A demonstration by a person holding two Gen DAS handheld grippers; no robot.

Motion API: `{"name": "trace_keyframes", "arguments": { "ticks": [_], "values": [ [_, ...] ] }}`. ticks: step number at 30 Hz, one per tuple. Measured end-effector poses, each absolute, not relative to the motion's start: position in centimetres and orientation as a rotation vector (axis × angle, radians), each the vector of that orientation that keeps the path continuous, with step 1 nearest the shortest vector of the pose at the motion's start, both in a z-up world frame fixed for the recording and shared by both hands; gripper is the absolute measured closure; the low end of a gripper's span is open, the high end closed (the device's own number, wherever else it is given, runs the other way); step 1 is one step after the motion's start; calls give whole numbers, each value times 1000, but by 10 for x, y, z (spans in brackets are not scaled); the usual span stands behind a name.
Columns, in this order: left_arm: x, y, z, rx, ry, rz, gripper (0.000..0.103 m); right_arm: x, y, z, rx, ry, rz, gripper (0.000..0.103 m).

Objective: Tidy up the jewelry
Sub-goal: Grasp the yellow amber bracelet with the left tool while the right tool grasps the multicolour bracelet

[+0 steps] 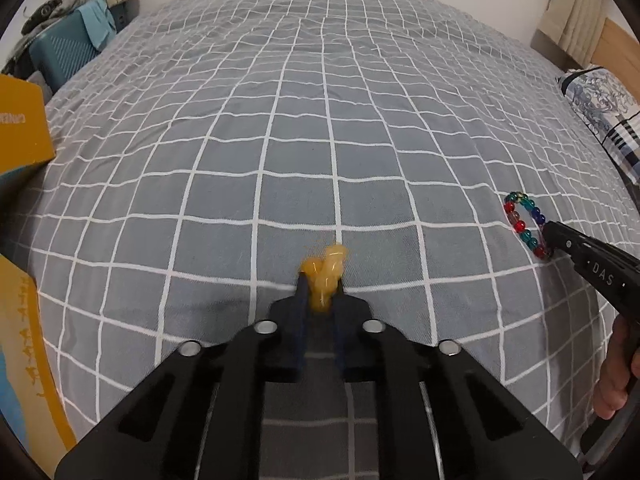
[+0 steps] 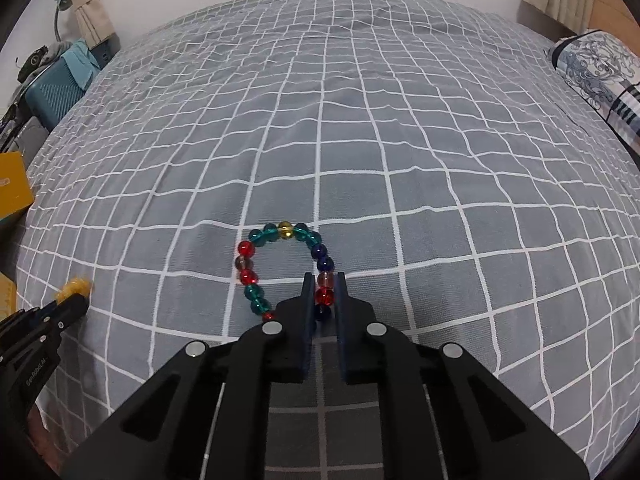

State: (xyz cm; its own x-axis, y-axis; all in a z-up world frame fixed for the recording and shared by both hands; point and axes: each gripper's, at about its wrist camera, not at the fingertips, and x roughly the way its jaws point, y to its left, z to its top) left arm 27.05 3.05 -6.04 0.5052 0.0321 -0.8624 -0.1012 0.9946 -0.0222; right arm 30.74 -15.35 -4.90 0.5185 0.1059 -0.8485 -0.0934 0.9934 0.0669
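My left gripper (image 1: 322, 282) is shut on a small yellow-orange jewelry piece (image 1: 326, 270), blurred, held just over the grey checked bedspread (image 1: 320, 140). It also shows at the left edge of the right wrist view (image 2: 74, 286). My right gripper (image 2: 324, 280) is shut on the near right side of a bracelet of red, teal, blue and yellow beads (image 2: 280, 232), whose loop lies on the bedspread ahead of the fingers. In the left wrist view the bracelet (image 1: 520, 220) lies far right with the right gripper (image 1: 550, 240) at its near end.
A yellow cardboard box (image 1: 20, 132) stands at the bed's left edge, another (image 1: 28, 360) nearer. A patterned pillow (image 1: 600, 100) lies at the far right. A teal case (image 2: 52, 96) with clutter sits beyond the left edge. A white wall is behind the bed.
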Motion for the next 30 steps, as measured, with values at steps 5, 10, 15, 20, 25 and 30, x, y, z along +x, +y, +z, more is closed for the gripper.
{"name": "trace_keyframes", "arguments": {
  "ticks": [5,10,15,20,25,30],
  "values": [
    [266,29,-57,-73,1035,82,94,305,-153,-43,15,1004,126,94],
    [264,30,-54,-80,1027,78,94,301,-153,-34,22,983,132,94],
    [261,30,-46,-85,1014,77,94,296,-152,-22,26,956,140,94],
    [258,30,-40,-87,1006,78,94,290,-151,-10,22,928,148,94],
    [255,29,-31,-86,996,74,94,287,-149,0,13,910,151,94],
    [248,28,-19,-92,982,76,94,281,-147,15,19,888,170,94]
  ]
}}
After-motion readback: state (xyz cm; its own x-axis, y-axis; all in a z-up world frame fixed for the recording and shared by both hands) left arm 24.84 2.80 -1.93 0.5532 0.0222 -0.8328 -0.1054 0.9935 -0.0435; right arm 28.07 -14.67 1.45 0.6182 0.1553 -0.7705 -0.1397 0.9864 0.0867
